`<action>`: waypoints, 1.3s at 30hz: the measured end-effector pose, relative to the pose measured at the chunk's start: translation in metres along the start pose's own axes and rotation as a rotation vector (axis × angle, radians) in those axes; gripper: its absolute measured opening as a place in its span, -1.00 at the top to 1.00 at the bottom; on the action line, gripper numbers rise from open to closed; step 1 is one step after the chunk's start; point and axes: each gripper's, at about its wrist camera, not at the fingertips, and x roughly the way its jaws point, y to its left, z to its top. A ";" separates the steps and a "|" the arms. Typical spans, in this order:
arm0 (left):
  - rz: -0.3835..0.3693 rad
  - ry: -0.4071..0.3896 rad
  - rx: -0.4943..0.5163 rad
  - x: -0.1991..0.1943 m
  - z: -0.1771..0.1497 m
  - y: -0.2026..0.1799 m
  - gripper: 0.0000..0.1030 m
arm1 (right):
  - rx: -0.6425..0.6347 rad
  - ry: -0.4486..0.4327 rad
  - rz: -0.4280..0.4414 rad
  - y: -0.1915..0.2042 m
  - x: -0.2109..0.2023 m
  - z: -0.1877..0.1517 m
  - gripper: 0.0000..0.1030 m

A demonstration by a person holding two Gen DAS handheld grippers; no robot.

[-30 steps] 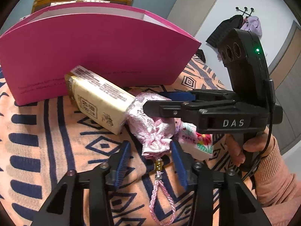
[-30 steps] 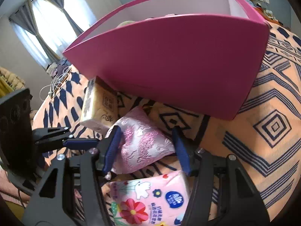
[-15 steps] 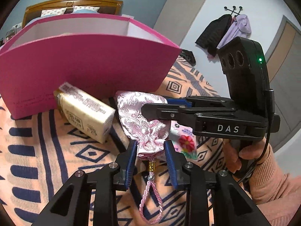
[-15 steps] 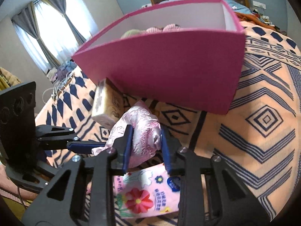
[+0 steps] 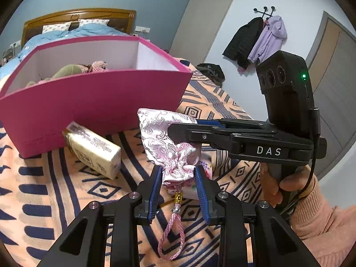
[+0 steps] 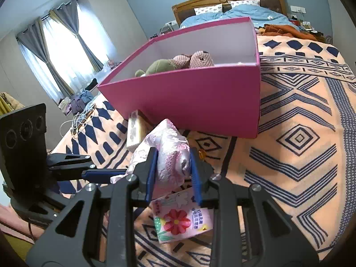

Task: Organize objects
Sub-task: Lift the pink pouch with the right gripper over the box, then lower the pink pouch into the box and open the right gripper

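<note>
Behind the pouch [image 6: 171, 153], only the right view shows a floral tissue pack [image 6: 181, 218].

Glossy brocade satin pouch [image 5: 164, 133] with braided cord; matt cardboard box [image 5: 93, 102]; woven cloth blanket [image 6: 300, 155]; glossy plastic tissue pack [image 6: 180, 220].

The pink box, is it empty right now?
No, the pink box holds a green plush toy and a pink knitted one.
</note>
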 end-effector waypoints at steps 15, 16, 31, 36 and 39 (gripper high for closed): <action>0.001 -0.057 0.044 -0.010 0.011 -0.011 0.40 | -0.028 -0.064 0.001 0.013 -0.023 0.013 0.40; 0.001 -0.060 0.046 -0.011 0.013 -0.012 0.40 | -0.030 -0.069 0.000 0.014 -0.024 0.014 0.40; 0.035 -0.116 0.083 -0.021 0.047 -0.009 0.40 | -0.060 -0.138 0.009 0.021 -0.040 0.050 0.40; 0.054 -0.129 0.093 -0.022 0.066 -0.007 0.40 | -0.060 -0.166 0.019 0.019 -0.046 0.070 0.41; 0.057 -0.140 0.094 -0.022 0.078 -0.005 0.40 | -0.065 -0.181 0.017 0.018 -0.048 0.081 0.41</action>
